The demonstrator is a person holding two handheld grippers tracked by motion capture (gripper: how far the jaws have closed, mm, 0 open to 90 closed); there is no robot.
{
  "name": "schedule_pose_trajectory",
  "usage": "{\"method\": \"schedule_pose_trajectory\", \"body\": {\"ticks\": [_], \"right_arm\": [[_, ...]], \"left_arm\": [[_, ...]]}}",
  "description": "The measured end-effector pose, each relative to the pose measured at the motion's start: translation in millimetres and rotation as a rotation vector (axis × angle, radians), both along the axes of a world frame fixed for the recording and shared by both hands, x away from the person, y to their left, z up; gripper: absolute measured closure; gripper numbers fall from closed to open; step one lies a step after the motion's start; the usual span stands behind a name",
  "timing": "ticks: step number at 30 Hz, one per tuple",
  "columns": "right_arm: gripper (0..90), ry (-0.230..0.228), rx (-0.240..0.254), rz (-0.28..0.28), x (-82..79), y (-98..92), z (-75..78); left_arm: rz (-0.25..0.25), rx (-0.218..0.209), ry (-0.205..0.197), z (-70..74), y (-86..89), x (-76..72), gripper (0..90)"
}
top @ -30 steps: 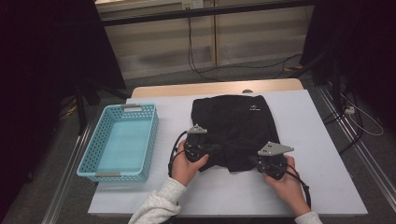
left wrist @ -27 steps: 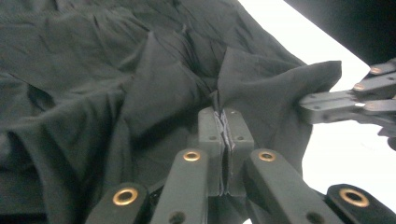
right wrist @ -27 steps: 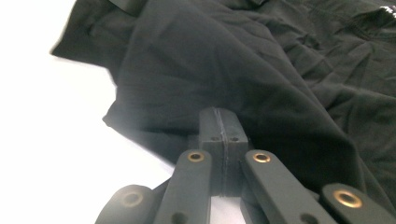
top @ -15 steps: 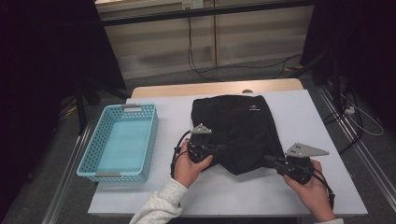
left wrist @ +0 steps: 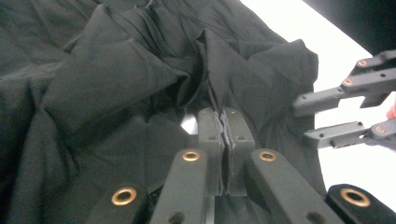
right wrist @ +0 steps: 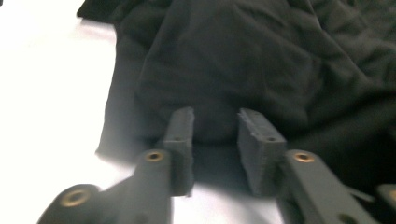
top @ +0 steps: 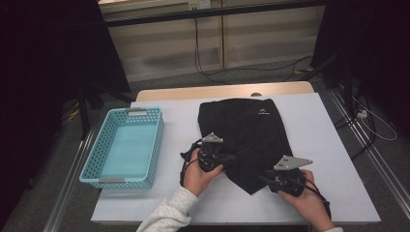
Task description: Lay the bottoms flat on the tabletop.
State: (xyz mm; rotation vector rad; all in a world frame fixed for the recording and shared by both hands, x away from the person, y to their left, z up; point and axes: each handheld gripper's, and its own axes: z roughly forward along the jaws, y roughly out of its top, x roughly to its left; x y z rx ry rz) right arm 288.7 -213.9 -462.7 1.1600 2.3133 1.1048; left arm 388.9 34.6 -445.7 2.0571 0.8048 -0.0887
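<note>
High view: a crumpled black fabric garment (top: 251, 140) lies mid-table. The left gripper (left wrist: 224, 135) pinches a fold; the right gripper (right wrist: 215, 135), jaws just parted and empty, must next grasp its near corner.

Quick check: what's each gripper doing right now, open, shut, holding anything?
Left gripper: shut on a fold of the black garment.
Right gripper: open, jaws have just been opening at the garment's edge, nothing pinched between them.
</note>
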Motion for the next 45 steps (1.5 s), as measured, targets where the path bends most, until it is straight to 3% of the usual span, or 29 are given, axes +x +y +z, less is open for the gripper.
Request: {"method": "schedule_pose_trajectory", "body": {"ticks": [3, 6, 7, 8, 9, 10, 11, 13, 18, 21, 27, 35, 41, 45], "right_arm": [[58.6, -0.017, 0.018, 0.023, 4.4, 11.5, 3.1], [52.2, 0.006, -0.02, 0.057, 5.8, 23.9, -1.9], [53.0, -0.019, -0.028, 0.06, 5.1, 26.5, -5.3], [55.2, -0.024, -0.023, 0.056, 5.0, 27.7, -6.4], [63.3, -0.025, -0.03, 0.047, 5.0, 27.8, -5.6], [77.3, -0.022, -0.041, 0.042, 4.9, 27.2, -4.0], [85.0, -0.016, -0.044, 0.044, 5.0, 25.6, -3.0], [88.7, -0.008, -0.024, 0.039, 3.9, 21.0, -2.9], [89.8, -0.013, 0.007, 0.025, -6.1, 2.8, 4.1], [90.0, -0.011, 0.056, 0.006, -16.3, -12.6, 9.0], [90.0, -0.021, 0.087, -0.041, -34.1, -36.0, 17.5], [90.0, -0.02, 0.095, -0.098, -43.0, -57.5, 17.0], [90.0, -0.007, 0.088, -0.094, -43.2, -60.4, 13.4], [90.0, -0.009, 0.091, -0.096, -45.8, -63.6, 14.9]], "left_arm": [[0.013, -0.007, 0.001, 1.0, 3.3, 1.7, 87.5], [0.019, -0.007, 0.006, -0.6, 4.9, 2.4, 87.5], [0.015, -0.006, 0.012, -1.1, 4.9, 2.4, 87.5], [0.014, -0.007, 0.012, -1.7, 4.5, 2.1, 87.5], [0.014, -0.004, 0.01, -1.8, 4.2, 1.6, 87.4], [0.01, -0.003, 0.013, -1.9, 3.6, 1.3, 87.4], [0.008, -0.003, 0.013, -1.9, 3.1, 1.0, 87.4], [0.007, -0.004, 0.013, -1.3, 2.7, 0.6, 87.3], [-0.024, -0.002, 0.03, 0.9, -1.4, -2.4, 87.0], [-0.054, 0.004, 0.024, 2.0, -9.9, -7.6, 86.7], [-0.104, 0.01, 0.017, 3.5, -20.2, -17.8, 82.2], [-0.084, -0.002, -0.028, 10.4, -12.1, -15.9, 63.4], [-0.074, 0.014, -0.039, 3.4, -11.4, -9.7, 54.6], [-0.056, 0.02, -0.066, 3.2, -8.6, -6.9, 49.9]]}}
